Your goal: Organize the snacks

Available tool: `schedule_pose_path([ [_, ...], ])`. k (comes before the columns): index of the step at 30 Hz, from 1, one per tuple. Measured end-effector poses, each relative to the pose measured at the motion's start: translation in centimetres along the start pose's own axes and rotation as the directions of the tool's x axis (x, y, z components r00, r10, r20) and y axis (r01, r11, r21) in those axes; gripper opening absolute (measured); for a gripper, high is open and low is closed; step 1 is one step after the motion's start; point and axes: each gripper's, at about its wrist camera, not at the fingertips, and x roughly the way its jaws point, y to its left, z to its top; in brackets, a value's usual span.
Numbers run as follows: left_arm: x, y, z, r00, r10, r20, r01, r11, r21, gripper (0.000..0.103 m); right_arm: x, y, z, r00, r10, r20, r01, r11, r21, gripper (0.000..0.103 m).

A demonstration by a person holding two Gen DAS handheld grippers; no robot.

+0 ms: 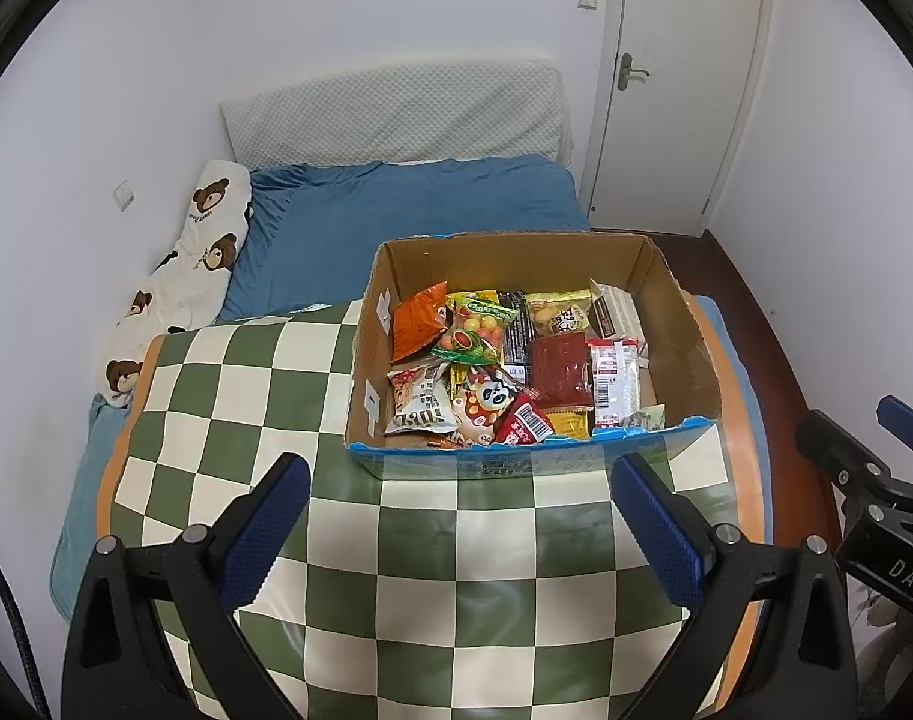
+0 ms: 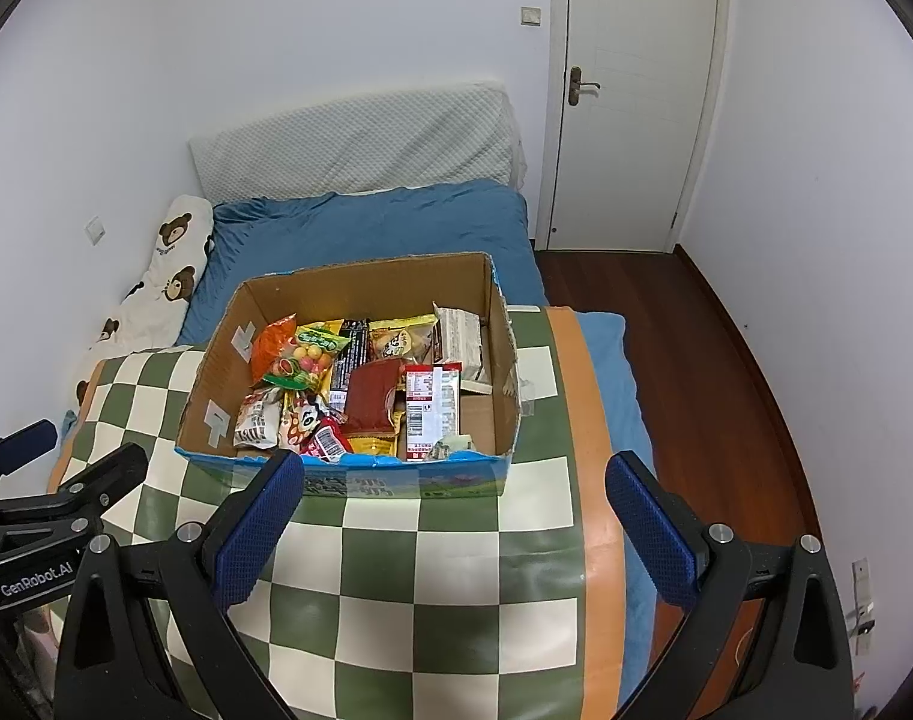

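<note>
An open cardboard box [image 1: 684, 324] [image 2: 216, 360] stands on a green-and-cream checkered table [image 1: 456, 570] [image 2: 426, 570]. It holds several snack packets: an orange bag [image 1: 417, 321] [image 2: 271, 343], a green candy bag [image 1: 477, 327] [image 2: 306, 357], a dark red packet [image 1: 561, 369] [image 2: 369, 396] and a red-and-white packet [image 1: 615, 381] [image 2: 432, 405]. My left gripper [image 1: 459, 474] is open and empty, just short of the box's near wall. My right gripper [image 2: 456, 471] is open and empty at the same wall. Each gripper shows at the edge of the other's view.
A bed with a blue sheet [image 1: 408, 204] [image 2: 372, 228], a bear-print pillow [image 1: 180, 276] [image 2: 168, 264] and a white quilted cushion [image 1: 396, 114] lies behind the table. A white door [image 1: 684, 78] [image 2: 630, 90] and dark wood floor [image 2: 696, 348] are at the right.
</note>
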Motion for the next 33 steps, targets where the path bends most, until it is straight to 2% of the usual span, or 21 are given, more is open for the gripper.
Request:
schedule_pose_path([
  [33, -0.72, -0.17, -0.09, 1.0, 0.0, 0.017, 0.0, 1.0, -0.01, 0.103, -0.66, -0.14, -0.52, 1.0, -0.002, 0.012, 0.002, 1.0, 0.006, 0.102],
])
